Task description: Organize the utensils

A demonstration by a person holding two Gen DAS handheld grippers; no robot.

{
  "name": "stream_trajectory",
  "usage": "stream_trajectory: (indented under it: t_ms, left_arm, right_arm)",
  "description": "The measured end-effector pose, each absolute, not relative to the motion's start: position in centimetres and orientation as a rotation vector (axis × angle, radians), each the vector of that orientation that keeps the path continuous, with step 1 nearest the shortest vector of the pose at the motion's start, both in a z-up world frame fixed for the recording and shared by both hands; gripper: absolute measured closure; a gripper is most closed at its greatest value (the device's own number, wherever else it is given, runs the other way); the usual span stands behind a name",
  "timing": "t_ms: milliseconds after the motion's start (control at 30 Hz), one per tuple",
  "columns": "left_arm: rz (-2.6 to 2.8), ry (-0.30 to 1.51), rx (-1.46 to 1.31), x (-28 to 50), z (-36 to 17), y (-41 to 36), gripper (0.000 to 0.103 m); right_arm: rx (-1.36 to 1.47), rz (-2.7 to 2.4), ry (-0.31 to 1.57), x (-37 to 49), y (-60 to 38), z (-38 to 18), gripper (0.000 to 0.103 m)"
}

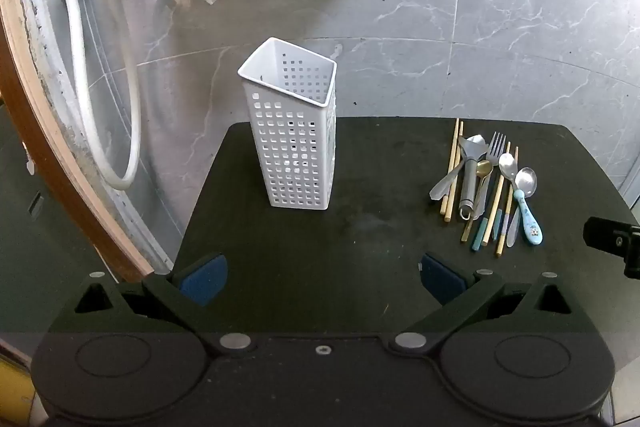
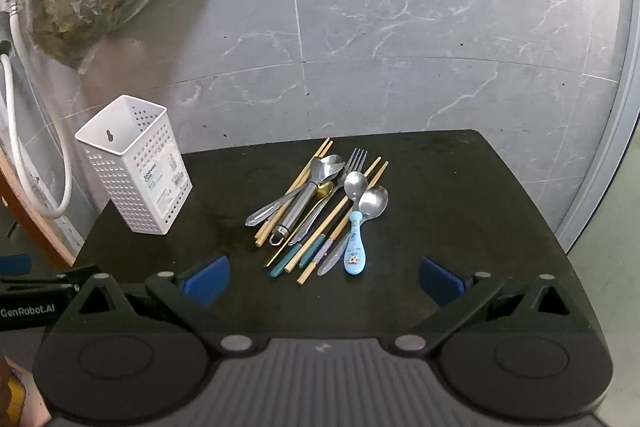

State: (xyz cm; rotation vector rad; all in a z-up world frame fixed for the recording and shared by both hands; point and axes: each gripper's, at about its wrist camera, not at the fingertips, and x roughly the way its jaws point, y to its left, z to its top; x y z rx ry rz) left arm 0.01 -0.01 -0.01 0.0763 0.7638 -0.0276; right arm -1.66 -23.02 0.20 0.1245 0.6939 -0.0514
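White caddy (image 1: pixel 292 131): left wrist view, upright on black bench (image 1: pixel 360 247), mouth up, empty, ready for loading.
Left gripper (image 1: pixel 323 277): fingers wide apart, nothing btwn, hovers short of caddy.
Utensil pile (image 2: pixel 320 211): right wrist view, spoons, fork, chopsticks heaped mid-bench, well apart from caddy.
Right gripper (image 2: pixel 324 281): fingers apart, empty, aimed at pile; prob. first pick.

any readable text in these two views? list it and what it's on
"GenRobot.AI": white lettering on the left gripper, seen at the left edge of the right wrist view.
Sticker on the white basket: printed lines, too small and blurred to read.
Blue-handled spoon: cartoon picture only, no legible words.
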Motion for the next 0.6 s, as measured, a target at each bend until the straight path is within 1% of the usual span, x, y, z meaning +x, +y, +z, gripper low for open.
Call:
stream_trajectory:
  t_ms: [600]
  left_arm:
    - [-0.029,0.761,0.073,0.00,0.00,0.00,0.001]
  right_arm:
    - [0.124,-0.053,0.690,-1.90,-22.94,0.25,0.000]
